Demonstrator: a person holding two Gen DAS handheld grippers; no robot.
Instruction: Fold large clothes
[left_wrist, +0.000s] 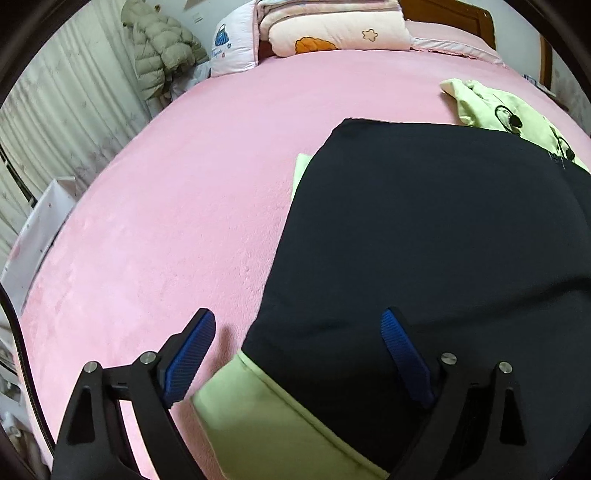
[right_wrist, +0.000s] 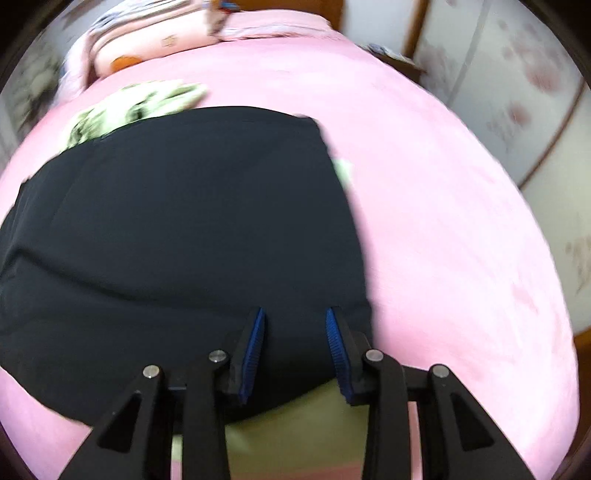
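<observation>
A black garment (left_wrist: 424, 240) lies spread flat on the pink bed (left_wrist: 166, 221). It covers a light green garment (left_wrist: 258, 417) that shows at the near edge, at the left side and beyond the far edge (left_wrist: 495, 107). My left gripper (left_wrist: 297, 314) hovers over the black garment's near left corner, jaws wide apart and empty. In the blurred right wrist view the black garment (right_wrist: 184, 221) fills the middle, with green cloth (right_wrist: 303, 417) under its near edge. My right gripper (right_wrist: 295, 312) is above the near right corner, with a narrow gap between its pads and no cloth pinched.
A folded quilt (left_wrist: 340, 33) and a pillow (left_wrist: 232, 44) are stacked against the wooden headboard (left_wrist: 450, 14). A padded jacket (left_wrist: 162, 48) hangs by the curtain (left_wrist: 62, 122) at the left. A white cabinet (left_wrist: 40, 236) stands beside the bed. Flowered panels (right_wrist: 517, 92) are on the right.
</observation>
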